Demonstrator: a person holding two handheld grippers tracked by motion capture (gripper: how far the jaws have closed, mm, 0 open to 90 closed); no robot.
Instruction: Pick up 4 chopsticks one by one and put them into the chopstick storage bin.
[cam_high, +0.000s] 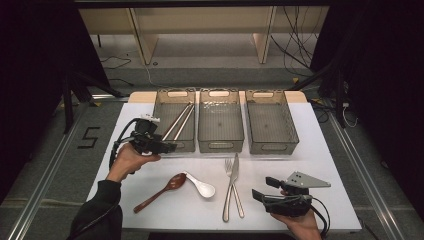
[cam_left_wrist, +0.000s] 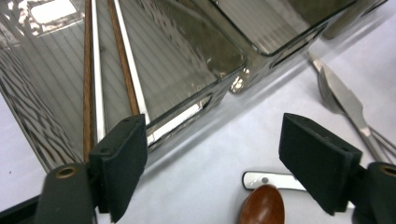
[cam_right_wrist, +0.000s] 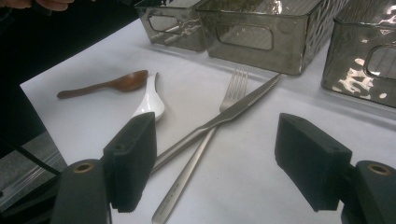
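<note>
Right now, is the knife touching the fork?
Touching. In the right gripper view the knife lies across the fork handle with no gap; the high view also shows them crossed.

My left gripper (cam_high: 167, 147) is matte black with a looping black cable; the right gripper (cam_high: 264, 188) carries a grey three-cornered plate. Jaws wear ribbed black pads, brass-ringed screw holes. Dark sleeve (cam_high: 97, 215).

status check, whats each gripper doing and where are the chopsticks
Left gripper open, empty, at the left bin. Chopsticks lie inside it. Right gripper open, empty, beside knife and fork. Nothing in the way.
</note>
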